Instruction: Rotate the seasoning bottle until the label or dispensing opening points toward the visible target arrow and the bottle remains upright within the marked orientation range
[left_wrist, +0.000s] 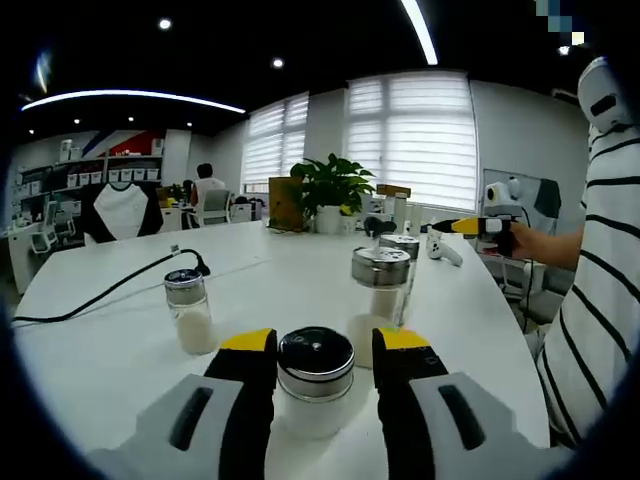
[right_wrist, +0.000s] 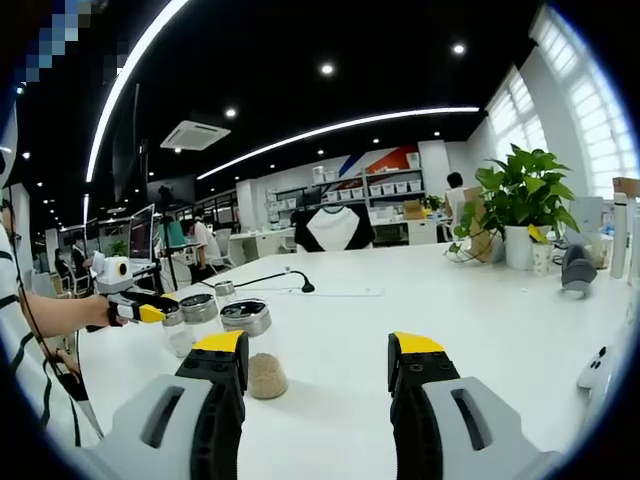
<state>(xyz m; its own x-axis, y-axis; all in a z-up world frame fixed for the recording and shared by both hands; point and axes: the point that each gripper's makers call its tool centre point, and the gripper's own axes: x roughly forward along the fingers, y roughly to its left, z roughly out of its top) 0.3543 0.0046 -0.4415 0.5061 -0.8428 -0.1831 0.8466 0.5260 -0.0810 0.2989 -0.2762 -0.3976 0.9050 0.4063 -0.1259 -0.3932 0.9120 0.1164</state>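
No writing is legible on any jar. On the white table (left_wrist: 90, 350), the bottle (left_wrist: 314, 380) (white powder inside) stands upright between the left gripper (left_wrist: 325, 345)'s spread jaws, whether touching is unclear. The right gripper (right_wrist: 318, 350) gapes, grasping nothing, beside a jar (right_wrist: 252, 345) of tan granules.

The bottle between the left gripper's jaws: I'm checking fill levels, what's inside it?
The bottle shows white contents below its metal lid; the black jaws cover its sides, hiding the level.

Clear glass seasoning bottle (left_wrist: 314, 385), glossy metal cap.
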